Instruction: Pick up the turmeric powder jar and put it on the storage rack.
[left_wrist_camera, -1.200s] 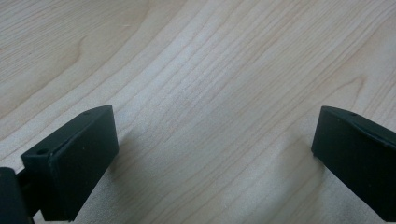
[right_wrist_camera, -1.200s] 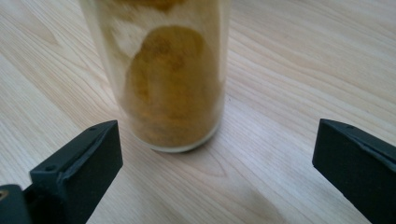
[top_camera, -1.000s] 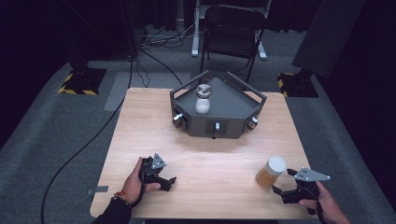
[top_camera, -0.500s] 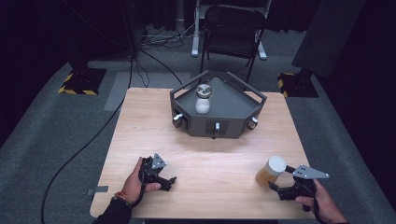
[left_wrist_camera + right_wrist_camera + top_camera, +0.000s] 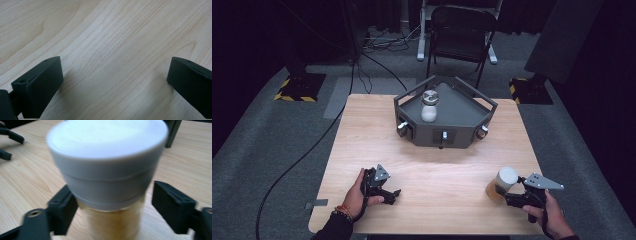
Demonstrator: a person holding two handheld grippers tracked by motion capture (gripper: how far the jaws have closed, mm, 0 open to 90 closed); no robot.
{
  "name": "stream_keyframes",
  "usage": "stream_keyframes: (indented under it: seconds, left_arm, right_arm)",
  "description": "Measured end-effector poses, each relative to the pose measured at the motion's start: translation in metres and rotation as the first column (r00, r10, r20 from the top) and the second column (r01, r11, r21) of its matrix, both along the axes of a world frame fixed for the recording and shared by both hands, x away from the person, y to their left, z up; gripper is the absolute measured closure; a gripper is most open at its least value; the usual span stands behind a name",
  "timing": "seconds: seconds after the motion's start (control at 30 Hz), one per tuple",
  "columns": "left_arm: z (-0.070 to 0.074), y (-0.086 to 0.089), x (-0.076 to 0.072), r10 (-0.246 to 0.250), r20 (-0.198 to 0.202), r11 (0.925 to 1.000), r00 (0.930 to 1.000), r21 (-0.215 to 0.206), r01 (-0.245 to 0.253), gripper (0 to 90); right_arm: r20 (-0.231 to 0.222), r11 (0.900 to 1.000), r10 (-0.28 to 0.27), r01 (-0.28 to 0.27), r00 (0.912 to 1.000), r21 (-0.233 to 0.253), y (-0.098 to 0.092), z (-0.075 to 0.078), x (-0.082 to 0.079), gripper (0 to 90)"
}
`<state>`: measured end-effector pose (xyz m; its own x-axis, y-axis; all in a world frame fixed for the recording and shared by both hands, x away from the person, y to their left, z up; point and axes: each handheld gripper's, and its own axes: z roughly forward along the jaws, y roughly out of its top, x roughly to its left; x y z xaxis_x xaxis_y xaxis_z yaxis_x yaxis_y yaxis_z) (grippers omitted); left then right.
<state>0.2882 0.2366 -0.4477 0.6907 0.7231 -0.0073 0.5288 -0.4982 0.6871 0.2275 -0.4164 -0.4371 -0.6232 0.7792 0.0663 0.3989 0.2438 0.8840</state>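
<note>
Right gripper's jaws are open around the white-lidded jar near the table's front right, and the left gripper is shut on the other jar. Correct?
Not quite. The left gripper is open over bare table, as the left gripper view shows. The other jar stands in the grey tray.

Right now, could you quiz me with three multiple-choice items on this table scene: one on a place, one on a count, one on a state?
1. Where does the white-capped jar of yellow powder stand?
A near right edge of the wooden table
B in the dark grey tray
C on the chair

2. How many jars are there?
A one
B two
C four

3. The left gripper is:
A open
B shut on a jar
C holding a cable

Answers: 1 A, it stands between the right gripper's jaws. 2 B, another metal-lidded jar sits in the tray. 3 A, bare wood shows between its jaws.
</note>
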Motion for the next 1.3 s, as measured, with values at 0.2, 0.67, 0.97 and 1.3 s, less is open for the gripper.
stream_keyframes:
  seconds: [0.2,0.67,0.97,1.3]
  left_arm:
    - [0.0,0.0,0.0,0.0,0.0,1.0,1.0,0.0,0.0,0.0]
    - [0.0,0.0,0.0,0.0,0.0,1.0,1.0,0.0,0.0,0.0]
    - [0.0,0.0,0.0,-0.001,0.0,1.0,1.0,0.0,0.001,0.0]
    - [0.0,0.0,0.0,-0.002,-0.001,1.0,1.0,0.0,0.002,0.0]
  right_arm:
    - [0.022,1.0,-0.003,0.003,0.9998,-0.001,0.006,-0.002,-0.001,32.1]
    - [0.055,1.0,-0.02,0.021,0.9983,-0.014,0.013,-0.004,-0.006,33.1]
    - [0.09,0.999,-0.044,0.046,0.995,-0.015,0.017,0.005,-0.008,33.3]
    - [0.116,0.997,-0.072,0.075,0.9906,-0.016,0.03,0.022,0.0,33.3]
